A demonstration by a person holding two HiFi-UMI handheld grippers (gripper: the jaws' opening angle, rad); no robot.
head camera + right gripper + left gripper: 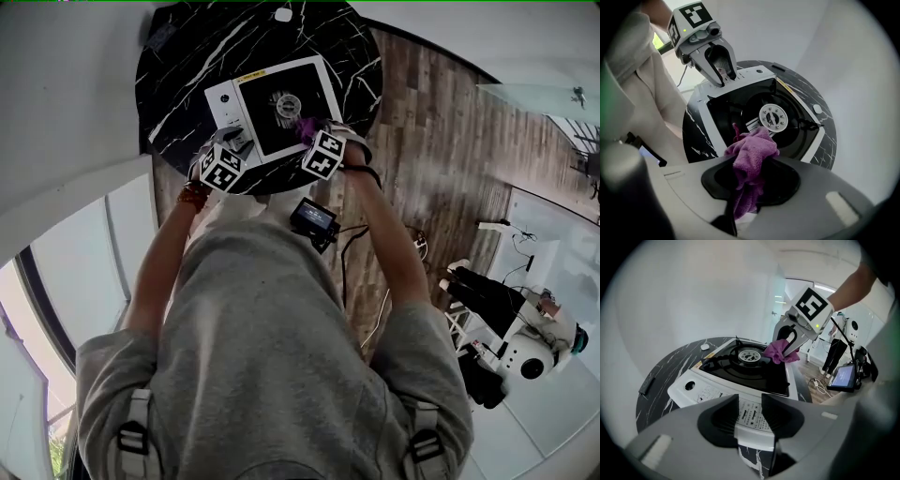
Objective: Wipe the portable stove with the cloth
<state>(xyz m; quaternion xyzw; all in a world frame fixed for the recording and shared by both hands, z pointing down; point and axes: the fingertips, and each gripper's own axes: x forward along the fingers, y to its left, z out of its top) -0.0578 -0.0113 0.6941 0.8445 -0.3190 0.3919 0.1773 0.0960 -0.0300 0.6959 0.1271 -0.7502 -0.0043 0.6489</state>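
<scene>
Right gripper view: the cloth (752,150) is pinched in the right gripper (750,172) over the black top of the portable stove (726,117), best wiped in overlapping strokes while its front edge is clamped by the left gripper (750,416)

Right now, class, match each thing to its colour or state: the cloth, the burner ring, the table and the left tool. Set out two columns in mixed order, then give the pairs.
1. cloth
2. burner ring
3. table
4. left tool

A. black with white veins
B. clamped on the white panel edge of the portable stove
C. purple, pinched in the right tool
D. silver, at the middle of the stove

Pairs: 1-C, 2-D, 3-A, 4-B
</scene>
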